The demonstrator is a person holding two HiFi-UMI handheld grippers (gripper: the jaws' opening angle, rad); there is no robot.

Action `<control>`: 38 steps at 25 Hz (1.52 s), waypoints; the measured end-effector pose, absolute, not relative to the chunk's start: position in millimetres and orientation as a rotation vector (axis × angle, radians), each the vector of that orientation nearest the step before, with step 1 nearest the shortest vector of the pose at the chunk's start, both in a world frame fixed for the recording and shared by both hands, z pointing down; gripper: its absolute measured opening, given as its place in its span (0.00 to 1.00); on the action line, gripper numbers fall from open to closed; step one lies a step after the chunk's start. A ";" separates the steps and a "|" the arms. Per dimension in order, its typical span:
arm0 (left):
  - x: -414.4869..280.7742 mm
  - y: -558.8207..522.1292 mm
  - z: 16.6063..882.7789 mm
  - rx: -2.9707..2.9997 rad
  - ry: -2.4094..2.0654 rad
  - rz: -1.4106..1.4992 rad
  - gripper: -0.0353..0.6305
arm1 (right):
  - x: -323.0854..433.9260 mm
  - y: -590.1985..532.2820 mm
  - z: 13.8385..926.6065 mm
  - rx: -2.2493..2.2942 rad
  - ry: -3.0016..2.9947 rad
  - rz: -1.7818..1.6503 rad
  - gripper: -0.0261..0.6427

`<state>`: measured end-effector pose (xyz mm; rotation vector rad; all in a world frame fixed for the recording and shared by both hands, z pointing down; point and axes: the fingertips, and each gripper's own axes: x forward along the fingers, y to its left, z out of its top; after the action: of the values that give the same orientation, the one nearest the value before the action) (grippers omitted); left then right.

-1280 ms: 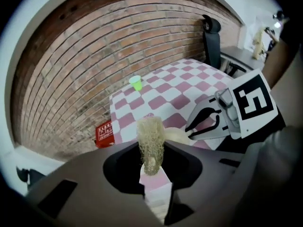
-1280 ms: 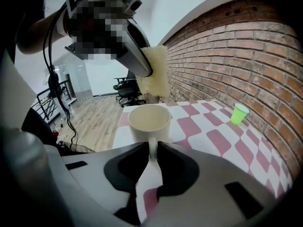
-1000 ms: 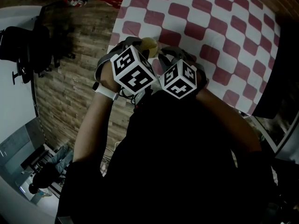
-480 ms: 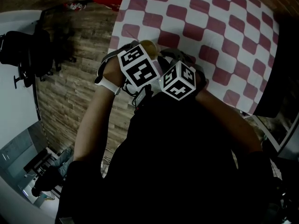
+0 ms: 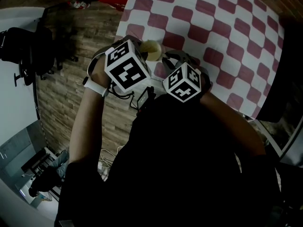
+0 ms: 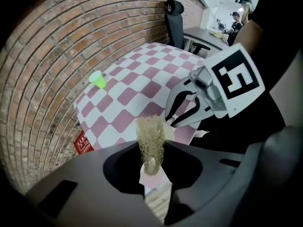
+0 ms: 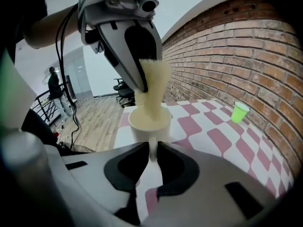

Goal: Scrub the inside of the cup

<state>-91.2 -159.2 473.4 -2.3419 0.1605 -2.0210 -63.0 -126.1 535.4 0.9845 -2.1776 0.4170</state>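
A table (image 5: pixel 227 27) covered by a red-and-white checkered cloth (image 6: pixel 137 79) stands beside a brick wall. 1 small green plastic cup (image 7: pixel 240 111) stands upright on the cloth, near the wall-side edge and well apart from the near edge. The cream cup (image 5: pixel 150 48) is over the near edge; whether it touches the cloth cannot be told.
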 end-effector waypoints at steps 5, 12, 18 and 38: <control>-85.7 -167.1 518.7 -2.109 0.281 -1.999 0.19 | -63.2 -126.1 533.2 0.985 -2.175 0.413 0.15; -88.0 -150.7 537.0 -2.136 0.178 -2.118 0.18 | -59.4 -126.2 536.4 0.997 -2.173 0.427 0.15; -94.3 -141.4 490.5 -2.657 0.234 -2.236 0.18 | -60.2 -125.0 535.4 0.997 -2.183 0.430 0.15; -78.4 -163.3 509.2 -3.285 0.746 -2.005 0.18 | -62.4 -129.9 534.3 0.982 -2.182 0.435 0.15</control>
<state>-78.4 -163.3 509.2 -3.2846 0.7464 -2.0050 -62.4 -129.9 534.3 0.9818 -2.1816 0.4350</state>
